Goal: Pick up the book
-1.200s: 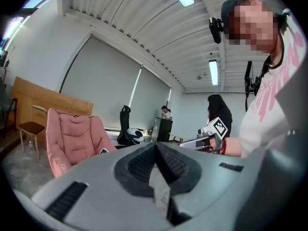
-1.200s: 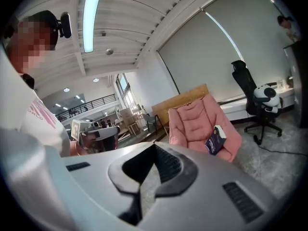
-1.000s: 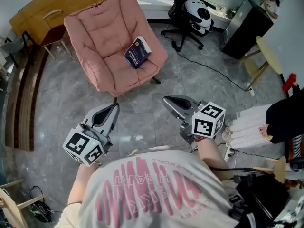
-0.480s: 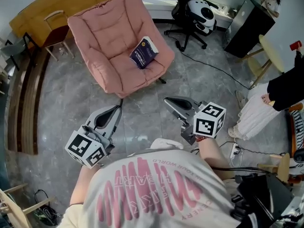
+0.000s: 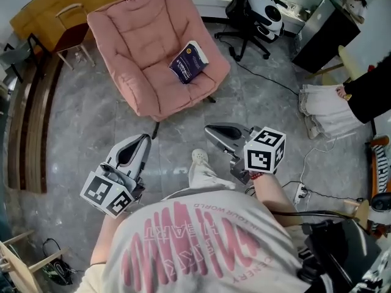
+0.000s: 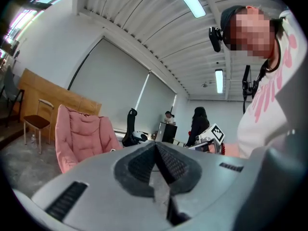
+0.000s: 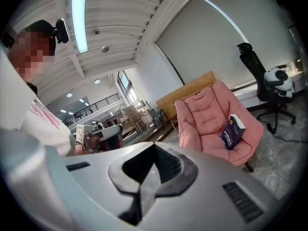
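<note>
Book (image 5: pixel 189 62) sits on the pink armchair (image 5: pixel 140 41); left gripper (image 5: pixel 135 148) and right gripper (image 5: pixel 221 131) both clamped together, empty, well short of it.

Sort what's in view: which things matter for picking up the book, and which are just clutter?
Job in hand:
- book, lying on the seat of the pink armchair
- left hand-held gripper and right hand-held gripper, both shut, empty, short of the armchair

Just lying about:
- black office chair
- small wooden chair
- black cabinet
- power strip
</note>
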A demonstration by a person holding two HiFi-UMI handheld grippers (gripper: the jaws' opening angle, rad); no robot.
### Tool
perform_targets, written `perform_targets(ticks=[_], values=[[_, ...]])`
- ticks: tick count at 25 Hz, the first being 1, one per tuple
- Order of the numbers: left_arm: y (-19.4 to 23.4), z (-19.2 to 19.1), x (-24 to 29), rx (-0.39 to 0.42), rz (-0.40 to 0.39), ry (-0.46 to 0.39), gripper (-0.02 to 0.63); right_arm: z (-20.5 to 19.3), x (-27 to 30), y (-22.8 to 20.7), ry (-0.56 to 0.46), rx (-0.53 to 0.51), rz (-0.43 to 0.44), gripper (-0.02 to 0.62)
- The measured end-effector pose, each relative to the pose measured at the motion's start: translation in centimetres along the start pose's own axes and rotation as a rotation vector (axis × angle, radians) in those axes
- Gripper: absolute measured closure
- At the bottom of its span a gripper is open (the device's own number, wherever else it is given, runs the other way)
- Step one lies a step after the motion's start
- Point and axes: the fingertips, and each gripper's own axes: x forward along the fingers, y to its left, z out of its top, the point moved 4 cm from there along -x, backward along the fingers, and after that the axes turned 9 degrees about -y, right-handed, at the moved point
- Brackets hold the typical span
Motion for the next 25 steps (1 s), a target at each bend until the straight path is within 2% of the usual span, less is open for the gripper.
perform_targets(ticks=[10,14,25], values=[[1.9,-0.5,2.7,0.0,0.042,-0.006,0.6,1.1,1.9,-4.1,0.048,0.013,-0.002,0.584],[2.4,-0.3,5.3,-0.005,0.056,-0.002,0.6,2.8,2.6,-6.6,0.041,0.053,0.011,0.584],[4.6,1.2,12.5,0.044,0.12,-0.028,0.6,7.5,3.7,-13.7,0.052,0.062,0.062,0.584]])
